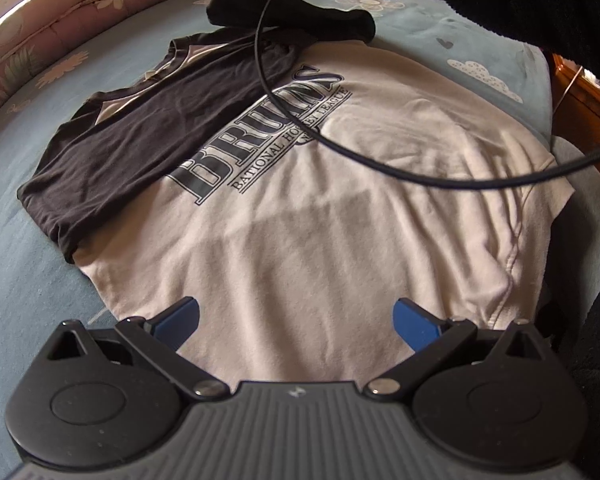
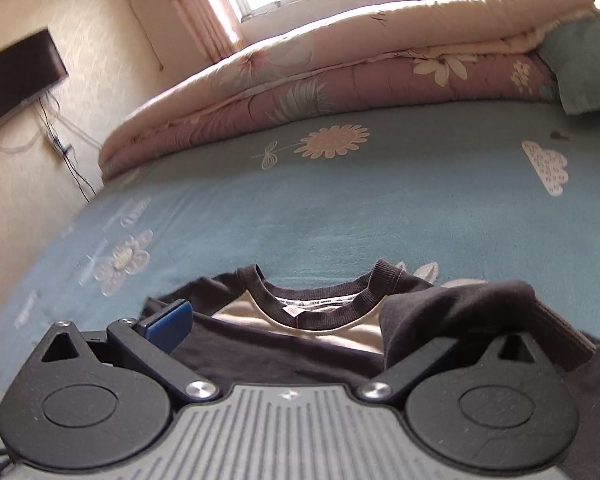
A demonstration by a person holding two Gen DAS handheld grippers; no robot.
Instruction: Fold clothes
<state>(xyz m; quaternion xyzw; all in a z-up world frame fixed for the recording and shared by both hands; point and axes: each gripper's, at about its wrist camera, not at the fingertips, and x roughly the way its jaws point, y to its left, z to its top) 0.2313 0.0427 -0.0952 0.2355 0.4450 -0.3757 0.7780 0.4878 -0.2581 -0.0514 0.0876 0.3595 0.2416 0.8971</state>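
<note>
shirt [image 1: 319,208] flat on bed [image 1: 12,280], beneath spread left tool [image 1: 296,324]

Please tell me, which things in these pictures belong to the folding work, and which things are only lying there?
For the folding:
- cream cotton T-shirt with black sleeves
- black sleeve folded across its chest
- other black sleeve, draped over the right gripper
- left gripper, jaws apart

Just lying about:
- pink floral quilt, folded
- blue flowered bedsheet
- black cable
- dark wall screen
</note>
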